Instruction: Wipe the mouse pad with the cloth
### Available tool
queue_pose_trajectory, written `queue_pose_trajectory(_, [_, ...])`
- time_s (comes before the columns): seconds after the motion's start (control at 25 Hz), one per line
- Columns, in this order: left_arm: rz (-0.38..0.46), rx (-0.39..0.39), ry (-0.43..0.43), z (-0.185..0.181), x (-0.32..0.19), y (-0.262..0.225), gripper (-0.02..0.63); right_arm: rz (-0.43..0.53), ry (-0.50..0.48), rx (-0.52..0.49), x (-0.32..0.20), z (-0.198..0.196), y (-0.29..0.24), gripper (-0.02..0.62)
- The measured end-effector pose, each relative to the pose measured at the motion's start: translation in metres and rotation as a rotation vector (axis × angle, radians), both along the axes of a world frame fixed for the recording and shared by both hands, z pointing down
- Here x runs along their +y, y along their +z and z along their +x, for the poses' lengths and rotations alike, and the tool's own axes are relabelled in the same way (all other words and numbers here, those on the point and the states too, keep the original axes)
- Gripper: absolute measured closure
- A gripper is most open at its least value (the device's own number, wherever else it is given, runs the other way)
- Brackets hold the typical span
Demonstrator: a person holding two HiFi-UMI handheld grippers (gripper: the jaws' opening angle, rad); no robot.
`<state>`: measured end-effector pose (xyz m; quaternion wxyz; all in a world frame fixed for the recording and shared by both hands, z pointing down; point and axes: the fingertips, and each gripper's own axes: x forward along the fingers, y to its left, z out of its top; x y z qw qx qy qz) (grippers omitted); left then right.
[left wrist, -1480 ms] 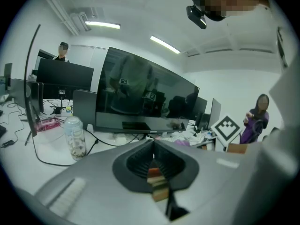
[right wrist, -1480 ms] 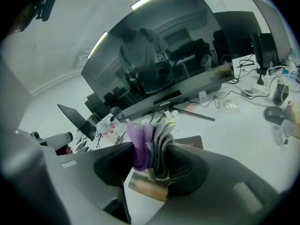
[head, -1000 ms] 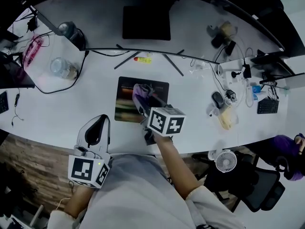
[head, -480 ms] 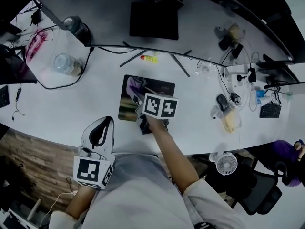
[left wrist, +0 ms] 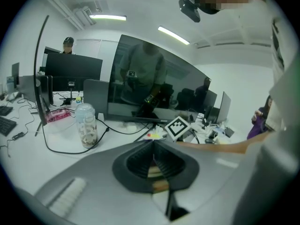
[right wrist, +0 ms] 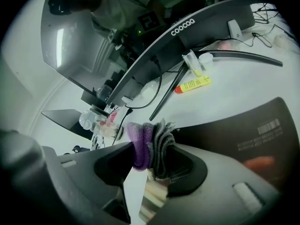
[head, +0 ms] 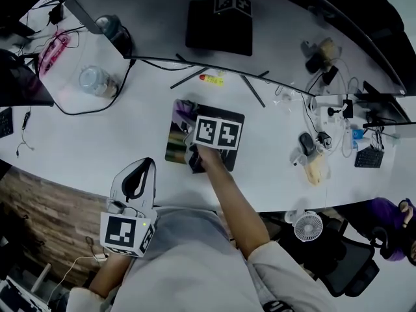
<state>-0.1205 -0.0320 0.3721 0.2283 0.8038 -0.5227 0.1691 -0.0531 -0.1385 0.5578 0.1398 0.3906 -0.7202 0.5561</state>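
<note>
Down at the left, off the near edge of the table (head: pixel 97 142), the left gripper (left wrist: pixel 153 149) hung low beside the person's body. Its jaws were clenched together on nothing. I judged it had no share in the wiping and was held there to keep clear of the work.

Further in, toward the far left of the table, stood one clear jar (head: pixel 94 81), well apart from the rest.

Near the middle lay the one mouse pad (head: pixel 175 142), dark with a coloured strip down its left side, flat on the table.

Over it reached the right gripper (right wrist: pixel 154 165), jaws clamped on the single cloth (right wrist: pixel 149 144) (purple and grey, bunched into a wad). The cloth stuck out past the jaw tips near the pad's far left corner. It seemed gripped that way so that fabric, not the jaws, would meet the pad. Whether it truly pressed on the pad I could not tell.

To the right sat one mouse (head: pixel 305 142) among cables, apart from the pad and probably out of the wiping path.

Counted: two grippers, one cloth, one pad, one jar, one mouse.
</note>
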Motion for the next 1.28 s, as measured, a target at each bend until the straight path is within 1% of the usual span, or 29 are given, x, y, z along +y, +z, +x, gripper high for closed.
queue_pose_trajectory(0.68, [0.004, 0.005, -0.013, -0.002, 0.001, -0.002, 0.606, -0.028, -0.011, -0.010, 0.001, 0.000, 0.002, 0.397])
queue_pose_trajectory(1.28, [0.013, 0.011, -0.011, 0.006, 0.007, -0.005, 0.606, -0.039, 0.003, -0.005, 0.008, 0.024, 0.003, 0.396])
